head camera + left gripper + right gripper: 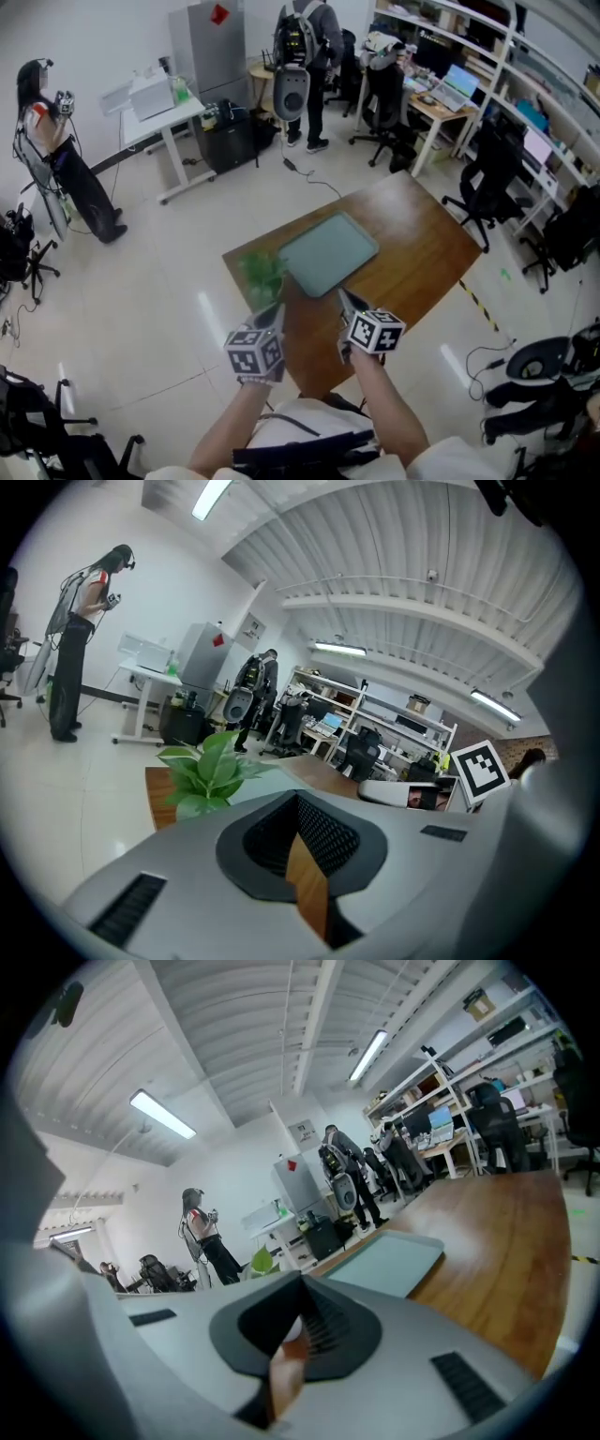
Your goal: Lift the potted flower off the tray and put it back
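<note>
A small potted flower [261, 272] with green leaves stands on the brown table [422, 253], just off the left edge of the grey-green tray [328, 251]. The tray holds nothing. My left gripper [277, 307] hangs near the table's front edge, a little in front of the plant, jaws together and holding nothing. My right gripper [341, 294] hovers at the tray's near corner, also shut and holding nothing. In the left gripper view the plant [211, 771] rises ahead and to the left of the gripper [300, 847]. The right gripper view shows the tray [389, 1260] beyond the gripper [292, 1330].
A person [56, 141] stands far left on the pale floor, and another [305, 56] stands at the back. A white desk [159, 108] is behind the table. Black office chairs [487, 187] and shelved desks line the right side.
</note>
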`<state>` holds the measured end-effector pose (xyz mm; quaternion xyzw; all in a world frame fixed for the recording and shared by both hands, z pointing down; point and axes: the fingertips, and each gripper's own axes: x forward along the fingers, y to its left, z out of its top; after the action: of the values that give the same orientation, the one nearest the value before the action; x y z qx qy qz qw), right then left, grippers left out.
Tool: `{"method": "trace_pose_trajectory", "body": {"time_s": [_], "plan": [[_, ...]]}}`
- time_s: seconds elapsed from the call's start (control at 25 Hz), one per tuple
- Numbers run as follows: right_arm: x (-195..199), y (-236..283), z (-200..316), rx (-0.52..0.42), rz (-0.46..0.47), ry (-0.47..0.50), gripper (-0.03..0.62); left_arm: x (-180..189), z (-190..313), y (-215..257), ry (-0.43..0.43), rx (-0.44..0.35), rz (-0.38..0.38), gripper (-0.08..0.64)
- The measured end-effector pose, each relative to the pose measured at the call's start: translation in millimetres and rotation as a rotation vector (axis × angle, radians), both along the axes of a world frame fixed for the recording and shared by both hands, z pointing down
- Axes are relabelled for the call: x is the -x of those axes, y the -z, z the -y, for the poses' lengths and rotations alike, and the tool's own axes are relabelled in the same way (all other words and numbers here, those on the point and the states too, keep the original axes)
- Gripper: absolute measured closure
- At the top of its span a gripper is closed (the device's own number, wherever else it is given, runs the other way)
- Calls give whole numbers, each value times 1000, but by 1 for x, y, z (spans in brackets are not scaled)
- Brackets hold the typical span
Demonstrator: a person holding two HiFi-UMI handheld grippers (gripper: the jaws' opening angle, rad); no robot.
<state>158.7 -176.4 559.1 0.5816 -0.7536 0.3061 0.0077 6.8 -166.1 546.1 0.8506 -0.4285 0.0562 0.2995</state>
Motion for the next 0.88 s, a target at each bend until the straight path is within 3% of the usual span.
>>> {"method": "trace_pose_trajectory", "body": {"time_s": [0.2,0.48,0.88], "plan": [[-14,2,-48,-6,-45,-59,592,-20,-22,4,-67,-23,-4,565],[-26,-13,-86,18,18,-157,592,-33,-44,4,-144,-27,14,565],[-24,-2,-88,-3,15,-132,592,-41,-54,9,-168,-41,17,563]]}}
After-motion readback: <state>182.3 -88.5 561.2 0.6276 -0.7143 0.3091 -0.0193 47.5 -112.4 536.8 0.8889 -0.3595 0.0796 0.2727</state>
